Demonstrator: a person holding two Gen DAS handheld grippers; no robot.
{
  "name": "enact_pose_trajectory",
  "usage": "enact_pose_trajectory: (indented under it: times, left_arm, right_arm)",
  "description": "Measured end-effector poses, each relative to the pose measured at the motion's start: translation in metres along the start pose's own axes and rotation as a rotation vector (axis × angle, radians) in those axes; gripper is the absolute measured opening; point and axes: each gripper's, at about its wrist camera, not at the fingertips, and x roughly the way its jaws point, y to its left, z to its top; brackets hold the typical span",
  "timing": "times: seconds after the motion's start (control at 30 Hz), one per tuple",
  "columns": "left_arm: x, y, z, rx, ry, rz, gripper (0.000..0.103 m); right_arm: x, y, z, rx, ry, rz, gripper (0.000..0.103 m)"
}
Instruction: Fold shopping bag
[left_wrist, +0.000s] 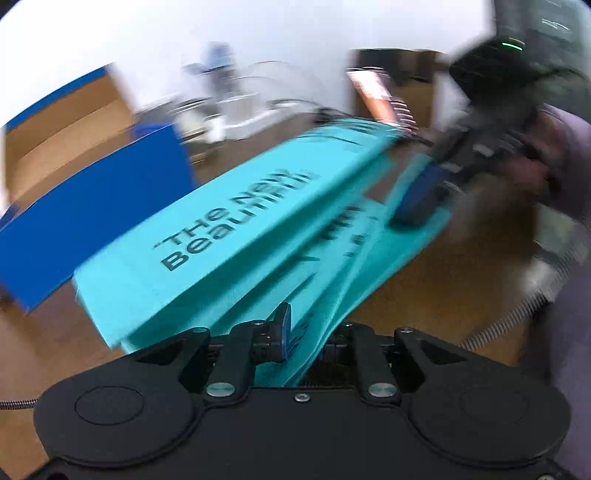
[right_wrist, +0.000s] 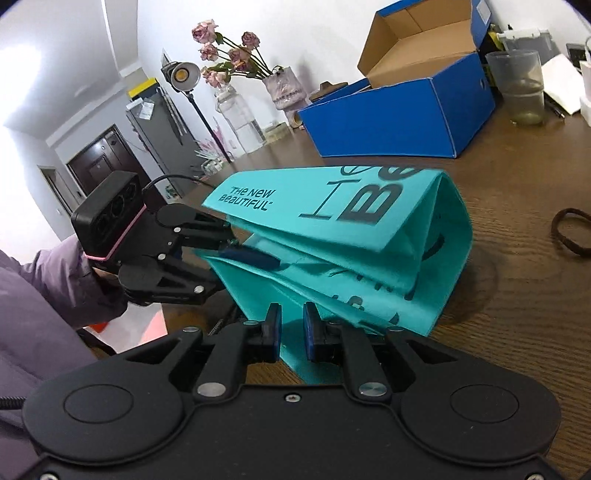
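A brown wood-grain worktop (right_wrist: 517, 221) in a lived-in room carries the work. Nearest the right wrist camera, the right tool (right_wrist: 291, 332) has its blue-padded jaws a narrow gap apart with the near edge of the teal shopping bag (right_wrist: 332, 229) running up between them; whether the pads actually press the fabric I cannot tell. Just beyond and to the left, the left tool (right_wrist: 231, 242), held by a hand in a purple sleeve (right_wrist: 44, 280), has closed on a layer at the bag's other end, and its own blurred view shows teal fabric bunched between its jaws. The bag sits partly lifted off the worktop, creased into long panels that stand open like a tent rather than lying flat, so I judge the fold begun but not pressed down; flattening and further folding seem left to do. Its print reads "THE NEW BEAUTIFUL" in small letters, with large characters "I B" beside it, the rest cut off by the crease. Further back stand an open blue cardboard box (right_wrist: 388, 118), a clear plastic cup (right_wrist: 517, 85), a vase of dried roses (right_wrist: 229, 48) and a studio lamp (right_wrist: 183, 74).
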Motion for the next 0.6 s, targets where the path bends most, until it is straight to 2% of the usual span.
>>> enact_pose_trajectory:
  times: [0.1, 0.2, 0.27, 0.33, 0.5, 0.6]
  left_arm:
    - [0.001, -0.003, 0.002, 0.007, 0.013, 0.005, 0.015]
    - [-0.001, 0.004, 0.004, -0.030, 0.016, -0.040, 0.015]
    - [-0.003, 0.010, 0.004, -0.053, 0.013, -0.054, 0.015]
    - [-0.005, 0.013, 0.004, -0.065, 0.014, -0.061, 0.015]
    - [-0.008, 0.006, 0.002, 0.032, 0.003, -0.091, 0.012]
    - [-0.009, 0.003, -0.001, 0.065, -0.018, -0.096, 0.010]
  right_arm:
    - [-0.002, 0.006, 0.003, -0.017, -0.007, -0.016, 0.015]
    - [-0.015, 0.011, 0.011, -0.029, -0.042, -0.050, 0.017]
    - [-0.029, 0.015, 0.015, -0.045, -0.082, -0.056, 0.029]
    - [-0.041, 0.016, 0.017, -0.065, -0.108, -0.076, 0.035]
    - [-0.067, 0.000, 0.018, -0.018, -0.178, -0.113, 0.035]
    - [-0.066, -0.015, 0.017, 0.006, -0.168, -0.171, 0.027]
